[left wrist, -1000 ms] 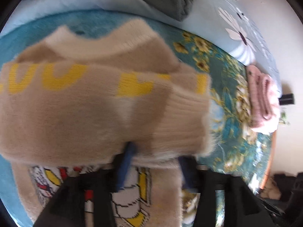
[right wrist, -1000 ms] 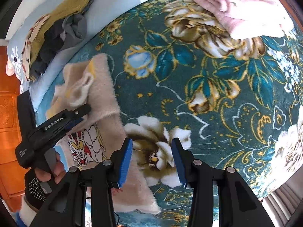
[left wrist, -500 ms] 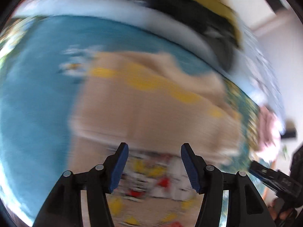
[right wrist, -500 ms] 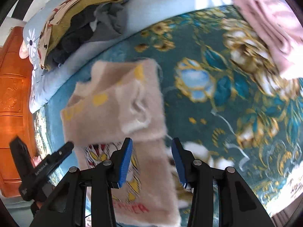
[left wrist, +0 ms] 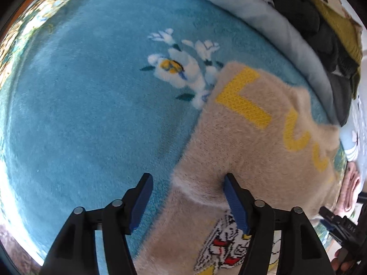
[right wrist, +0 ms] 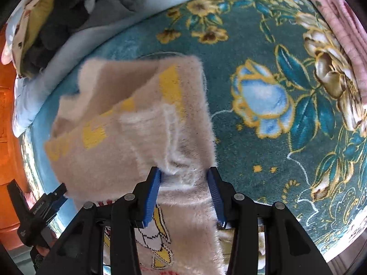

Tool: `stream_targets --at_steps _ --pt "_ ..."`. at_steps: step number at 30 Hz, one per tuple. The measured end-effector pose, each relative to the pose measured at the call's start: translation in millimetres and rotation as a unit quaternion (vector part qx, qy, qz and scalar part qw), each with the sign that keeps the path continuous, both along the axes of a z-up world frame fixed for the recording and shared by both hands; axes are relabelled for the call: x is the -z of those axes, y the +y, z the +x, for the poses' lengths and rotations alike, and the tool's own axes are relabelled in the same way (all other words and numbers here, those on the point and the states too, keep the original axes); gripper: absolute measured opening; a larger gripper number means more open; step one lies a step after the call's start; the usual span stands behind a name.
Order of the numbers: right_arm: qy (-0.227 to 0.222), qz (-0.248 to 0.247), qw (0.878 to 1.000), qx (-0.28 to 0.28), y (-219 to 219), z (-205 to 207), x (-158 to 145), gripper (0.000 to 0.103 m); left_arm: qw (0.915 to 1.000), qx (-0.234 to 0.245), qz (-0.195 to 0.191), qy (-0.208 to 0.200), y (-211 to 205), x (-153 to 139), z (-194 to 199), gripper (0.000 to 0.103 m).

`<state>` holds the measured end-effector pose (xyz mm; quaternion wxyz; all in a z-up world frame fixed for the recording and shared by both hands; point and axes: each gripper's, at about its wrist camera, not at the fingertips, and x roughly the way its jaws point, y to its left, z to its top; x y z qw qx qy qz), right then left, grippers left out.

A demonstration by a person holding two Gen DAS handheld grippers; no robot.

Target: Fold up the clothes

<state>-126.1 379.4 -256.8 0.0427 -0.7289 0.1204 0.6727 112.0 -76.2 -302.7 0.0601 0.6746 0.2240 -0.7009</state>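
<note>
A fuzzy beige sweater (left wrist: 263, 137) with yellow letters and a cartoon print lies on the blue floral blanket (left wrist: 80, 114), its top part folded over. My left gripper (left wrist: 187, 197) points down over the sweater's left edge. Its jaws are opening, one finger above the blanket and the other above the knit, and nothing is pinched. In the right wrist view the sweater (right wrist: 137, 126) shows a sleeve folded across it. My right gripper (right wrist: 184, 190) hangs open over the sweater's right edge, with fabric under the gap between its pads. The left gripper (right wrist: 39, 210) shows at the lower left there.
A pile of dark and mustard clothes (right wrist: 57, 18) lies on a pale sheet at the back. A folded pink garment (right wrist: 344, 27) rests at the far right of the teal floral blanket (right wrist: 275, 45). Orange wooden furniture (right wrist: 6, 137) stands at the left.
The left gripper let go of the sleeve, which now lies folded across the sweater, and moved to its left edge. The right gripper came from the bare blanket to over the sweater's right edge.
</note>
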Motion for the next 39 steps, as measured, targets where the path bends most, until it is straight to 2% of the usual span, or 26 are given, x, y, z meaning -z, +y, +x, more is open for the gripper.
stream_targets --at_steps 3,6,8,11,15,19,24,27,30,31,35,37,38,39 --pt "0.012 -0.012 1.000 0.004 -1.2 5.5 -9.6 0.045 0.9995 -0.003 0.030 0.012 -6.6 -8.8 4.4 0.067" --pt "0.030 -0.046 0.998 0.003 0.8 26.2 -22.1 0.046 0.9973 -0.002 0.070 0.023 -17.9 -18.2 22.6 0.067" --pt "0.042 -0.070 0.997 0.001 3.6 44.7 -29.4 0.058 0.9954 0.004 0.091 0.028 -25.9 -21.3 40.7 0.069" --pt "0.051 -0.086 0.995 0.003 15.3 86.2 -31.4 0.060 0.9950 0.030 0.092 0.024 -36.6 -20.4 74.7 0.076" --pt "0.031 -0.098 0.994 0.036 40.5 145.6 -20.2 0.060 0.9935 0.054 0.099 -0.011 -39.8 -6.6 121.4 0.080" --pt "0.004 -0.081 0.995 0.051 54.4 187.7 -6.3 0.060 0.9895 0.085 0.107 -0.047 -26.5 9.3 157.1 0.082" --pt "-0.017 -0.103 0.993 0.054 55.7 218.9 7.7 0.060 0.9818 0.107 0.141 -0.068 -6.7 24.6 181.1 0.082" --pt "-0.023 -0.109 0.993 0.044 51.4 228.5 13.3 0.059 0.9805 0.129 0.133 -0.065 1.7 23.7 185.9 0.082" --pt "-0.025 -0.114 0.992 0.037 49.7 233.1 15.5 0.052 0.9789 0.144 0.130 -0.063 6.8 21.8 189.7 0.079" --pt "-0.028 -0.118 0.992 0.034 49.3 234.2 16.3 0.046 0.9787 0.144 0.131 -0.063 7.1 21.8 191.6 0.076" --pt "-0.047 -0.138 0.989 0.008 43.4 237.9 19.0 0.033 0.9802 0.146 0.115 -0.069 7.3 21.0 200.8 0.041" --pt "-0.058 -0.141 0.988 -0.010 38.6 240.8 19.9 0.023 0.9811 0.142 0.111 -0.071 6.4 20.0 205.6 0.032" --pt "-0.061 -0.143 0.988 -0.011 38.0 242.6 20.0 0.021 0.9807 0.142 0.112 -0.073 7.7 18.7 208.5 0.019" --pt "-0.063 -0.145 0.987 -0.007 38.8 244.6 19.1 0.017 0.9803 0.144 0.113 -0.075 9.4 17.2 211.4 0.011"
